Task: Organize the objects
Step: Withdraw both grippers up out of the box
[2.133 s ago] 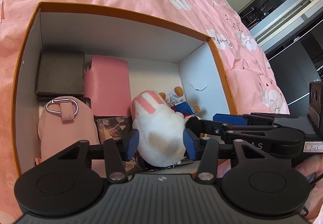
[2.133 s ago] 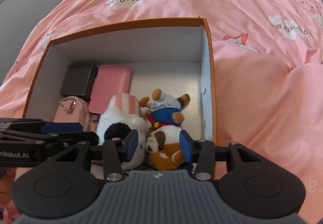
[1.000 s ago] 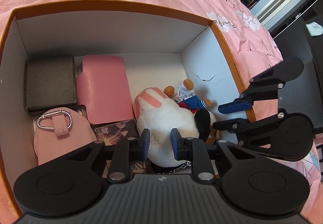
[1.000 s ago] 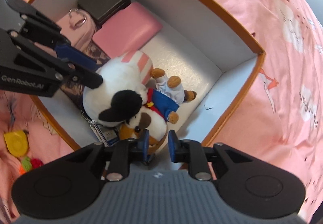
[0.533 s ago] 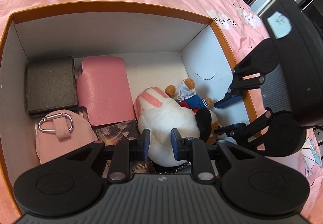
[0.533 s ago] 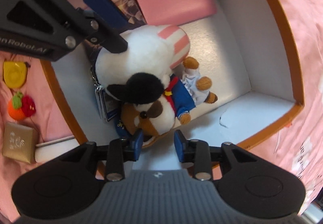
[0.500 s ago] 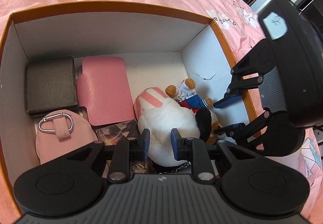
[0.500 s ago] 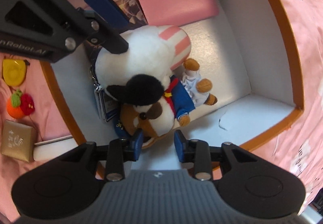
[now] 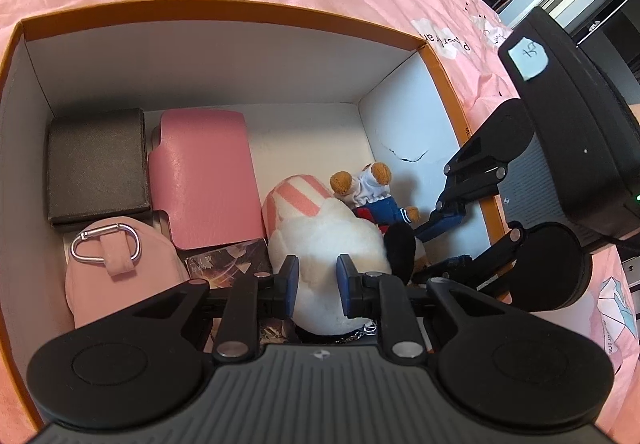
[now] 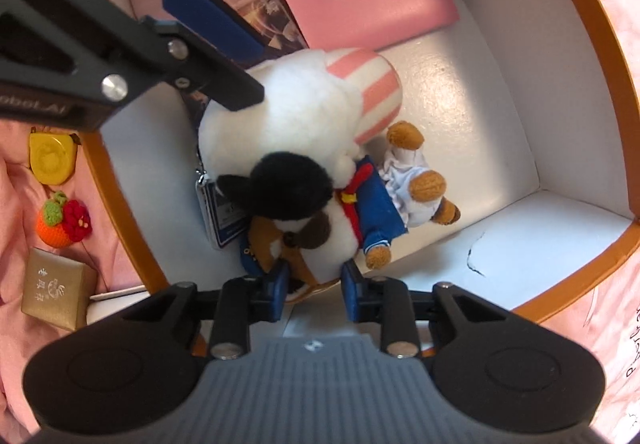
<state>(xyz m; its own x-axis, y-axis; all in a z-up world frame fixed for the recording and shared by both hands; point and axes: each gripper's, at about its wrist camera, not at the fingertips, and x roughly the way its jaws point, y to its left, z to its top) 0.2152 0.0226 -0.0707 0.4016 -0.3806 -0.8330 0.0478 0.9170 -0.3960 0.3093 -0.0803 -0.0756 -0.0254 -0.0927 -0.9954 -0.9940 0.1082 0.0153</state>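
Observation:
An orange-rimmed white box [image 9: 224,8] sits on a pink bedsheet. Inside lie a white plush with a pink-striped hat [image 9: 320,236] and a small brown bear plush in a blue sailor suit [image 10: 372,204]. My left gripper [image 9: 314,280] is shut on the white plush's body. My right gripper [image 10: 314,278] is closed around the brown bear's head from above; it also shows in the left wrist view [image 9: 444,240]. The white plush's black ear [image 10: 288,180] overlaps the bear.
In the box: a dark grey case [image 9: 96,160], a pink case [image 9: 204,176], a pink pouch with a carabiner [image 9: 116,272], a dark patterned card box [image 9: 228,260]. Outside on the sheet: a yellow item [image 10: 52,158], a crocheted fruit [image 10: 64,222], a gold box [image 10: 56,288].
My right gripper swung over the box to look down and closed on the bear's head. My left gripper narrowed onto the white plush earlier and has held still since.

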